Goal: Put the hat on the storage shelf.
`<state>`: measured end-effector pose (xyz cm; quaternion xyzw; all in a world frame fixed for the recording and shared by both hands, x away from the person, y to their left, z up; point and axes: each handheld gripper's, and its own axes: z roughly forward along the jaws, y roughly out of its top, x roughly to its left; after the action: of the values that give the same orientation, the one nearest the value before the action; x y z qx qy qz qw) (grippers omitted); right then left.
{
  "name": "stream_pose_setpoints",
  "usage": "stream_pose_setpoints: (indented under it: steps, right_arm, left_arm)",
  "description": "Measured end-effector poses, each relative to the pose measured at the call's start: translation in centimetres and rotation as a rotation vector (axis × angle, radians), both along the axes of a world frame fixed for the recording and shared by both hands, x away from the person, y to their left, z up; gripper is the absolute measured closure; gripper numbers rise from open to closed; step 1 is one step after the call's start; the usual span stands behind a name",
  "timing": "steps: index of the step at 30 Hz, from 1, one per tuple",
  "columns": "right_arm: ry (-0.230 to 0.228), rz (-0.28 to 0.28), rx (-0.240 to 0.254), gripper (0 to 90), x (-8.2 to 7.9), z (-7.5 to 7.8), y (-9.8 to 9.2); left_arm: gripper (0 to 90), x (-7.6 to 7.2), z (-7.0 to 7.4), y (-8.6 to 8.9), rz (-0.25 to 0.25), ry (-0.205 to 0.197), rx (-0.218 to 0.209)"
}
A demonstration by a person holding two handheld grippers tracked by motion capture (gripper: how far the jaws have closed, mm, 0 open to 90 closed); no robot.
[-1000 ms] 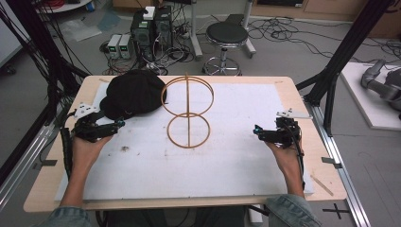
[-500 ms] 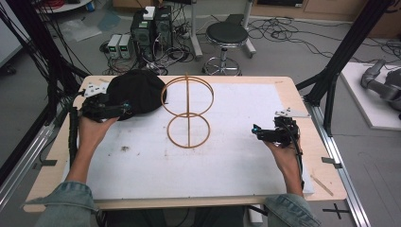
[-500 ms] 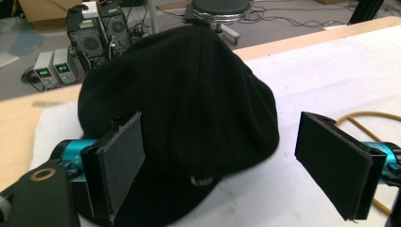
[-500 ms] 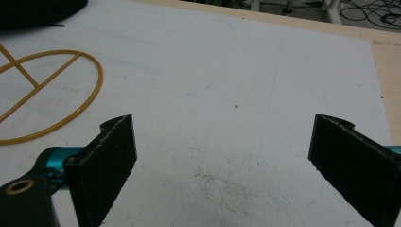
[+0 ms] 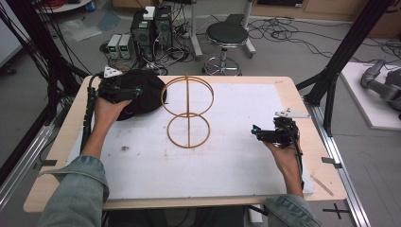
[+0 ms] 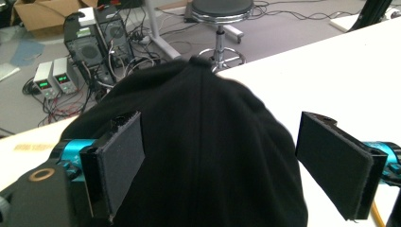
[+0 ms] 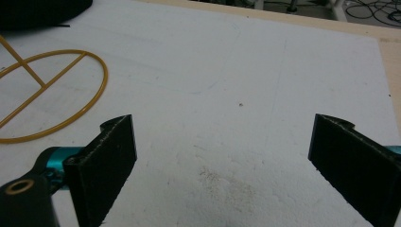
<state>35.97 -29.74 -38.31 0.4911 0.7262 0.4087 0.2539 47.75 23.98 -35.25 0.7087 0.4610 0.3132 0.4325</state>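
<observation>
Since a second ago the left gripper (image 5: 124, 90) has travelled from the near left of the table up to the black cap (image 5: 142, 92) at the far left, and its jaws now stand wide apart on either side of the cap's crown (image 6: 208, 142). The right gripper (image 5: 265, 134) has kept its place at the right, jaws spread wide over bare sheet (image 7: 227, 142).

A white sheet (image 5: 227, 156), scuffed and speckled with dirt, covers most of the pale wooden table (image 5: 321, 184). A yellow wire hat stand (image 5: 188, 111) stands at its middle, just right of the cap.

Beyond the far edge lie a grey floor, a black round stool (image 5: 227, 35), computer towers (image 5: 151, 26) and tangled cables (image 5: 302, 33).
</observation>
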Motion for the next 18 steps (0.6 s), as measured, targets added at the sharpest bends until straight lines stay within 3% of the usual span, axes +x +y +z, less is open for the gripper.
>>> stream_pose_setpoints:
  steps: [7, 10, 12, 14, 18]
  right_arm:
    - [0.007, 0.007, 0.005, 8.1, -0.1, -0.1, 0.2]
    - [0.005, 0.016, -0.002, 8.2, -0.2, -0.2, 0.1]
    - [0.006, 0.014, 0.008, 8.2, -0.2, -0.2, 0.0]
    - [0.008, 0.013, 0.01, 8.2, -0.3, -0.2, 0.0]
    - [0.01, 0.019, 0.006, 8.2, -0.3, -0.2, 0.2]
  left_arm:
    - [16.8, 2.7, 0.6, -1.9, -0.007, -0.01, 0.02]
    - [17.7, 3.5, 0.2, -2.0, 0.002, -0.033, 0.014]
    - [17.9, 4.1, -0.1, -1.9, 0.02, -0.017, 0.046]
    - [17.9, 4.6, -0.6, -1.8, 0.028, -0.003, 0.042]
    - [18.0, 5.3, -1.3, -2.0, 0.035, 0.017, 0.074]
